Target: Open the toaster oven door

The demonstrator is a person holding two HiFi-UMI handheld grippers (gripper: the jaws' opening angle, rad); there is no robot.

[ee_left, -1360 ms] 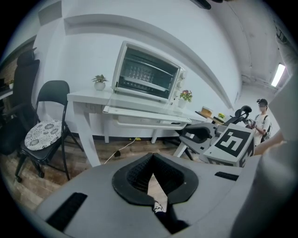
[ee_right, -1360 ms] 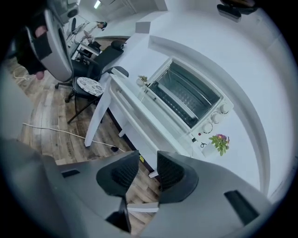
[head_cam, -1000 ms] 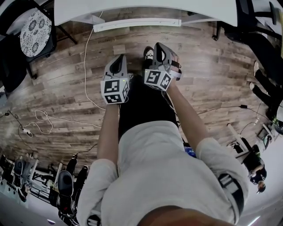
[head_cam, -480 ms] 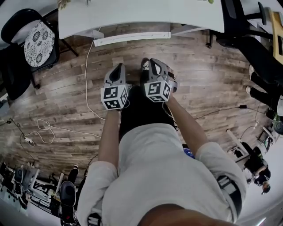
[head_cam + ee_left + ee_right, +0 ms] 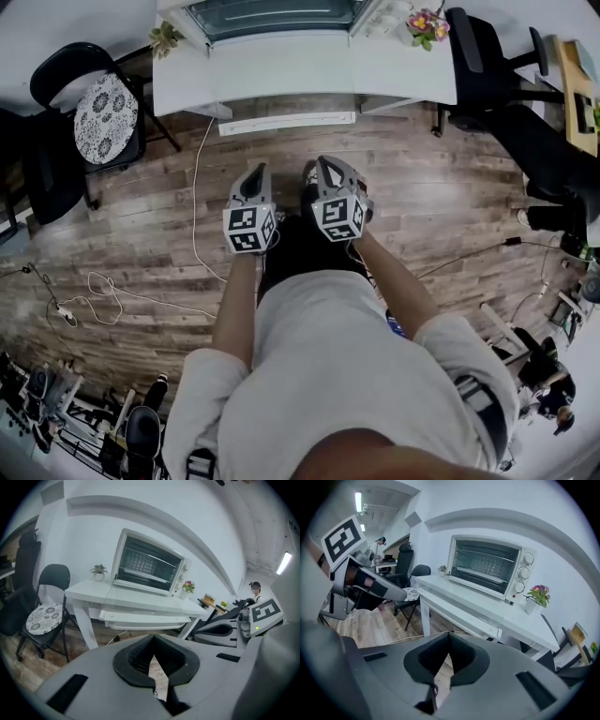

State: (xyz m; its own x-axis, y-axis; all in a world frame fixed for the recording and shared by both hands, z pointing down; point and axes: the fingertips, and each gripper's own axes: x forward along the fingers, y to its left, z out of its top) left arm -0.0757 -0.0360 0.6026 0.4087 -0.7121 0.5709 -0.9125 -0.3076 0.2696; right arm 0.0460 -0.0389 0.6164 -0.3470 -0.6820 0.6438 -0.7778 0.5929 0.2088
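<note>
Left tool point(image 5: 255, 176) and right tool point(image 5: 324, 172) held side by side, both jaws together, empty, angled downward

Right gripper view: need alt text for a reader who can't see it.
A toaster oven with its door closed stands on a white desk ahead, a small flowering plant at its right. In the foreground the right tool is shut and empty, short of the desk; the left tool shows at the left edge.

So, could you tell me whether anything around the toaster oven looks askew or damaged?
Nothing stands out. The toaster oven sits square on the white desk, door shut; the green plant and the flowering plant stand upright; a loose cable trails across the floor.
</note>
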